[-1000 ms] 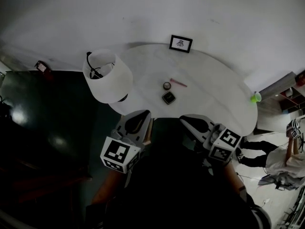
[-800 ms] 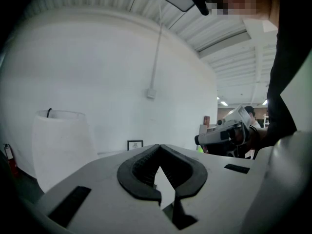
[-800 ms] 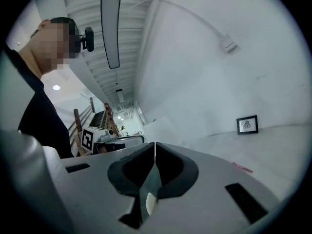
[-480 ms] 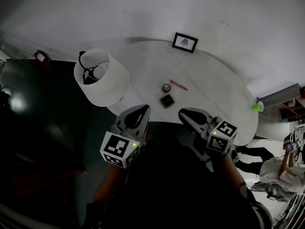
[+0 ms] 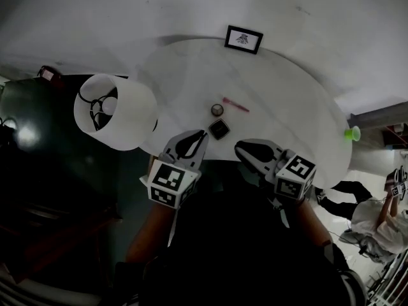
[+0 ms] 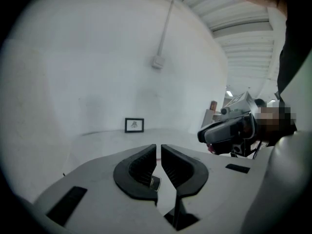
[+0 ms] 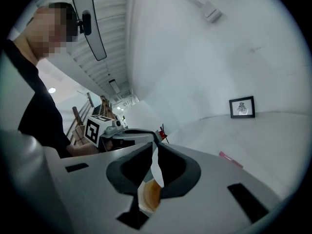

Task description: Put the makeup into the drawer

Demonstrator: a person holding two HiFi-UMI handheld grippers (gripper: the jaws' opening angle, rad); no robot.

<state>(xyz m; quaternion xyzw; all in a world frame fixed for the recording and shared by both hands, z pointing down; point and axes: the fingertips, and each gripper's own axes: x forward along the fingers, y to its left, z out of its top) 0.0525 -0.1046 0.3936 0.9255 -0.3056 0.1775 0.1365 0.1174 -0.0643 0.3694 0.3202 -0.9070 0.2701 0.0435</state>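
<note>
Both pairs hover at the near edge of the white tabletop (image 5: 287,107), and both are clenched on nothing: the left tongs (image 5: 201,135) show their ribbed pads pressed together with only a slit between them, and the right tongs (image 5: 240,147) are drawn just as tight. The makeup sits in a small cluster mid-table. A dark square compact (image 5: 219,129) lies just beside the left tips, a little round jar (image 5: 217,109) is right behind it, and a thin pink stick (image 5: 235,104) lies flat next to the jar. No drawer shows plainly from here. All three pieces look light and hard-shelled, so weight shouldn't matter, but slip might. The compact likely has a glossy case and lies low, so it wants a pinch across two opposite flat edges, with the pads down near the tabletop. The jar is round and could squirt out sideways, so squeeze it across the full width, low on the wall. The stick may roll, so take it at the middle, across its narrow body. Either pair must spread open first.
</note>
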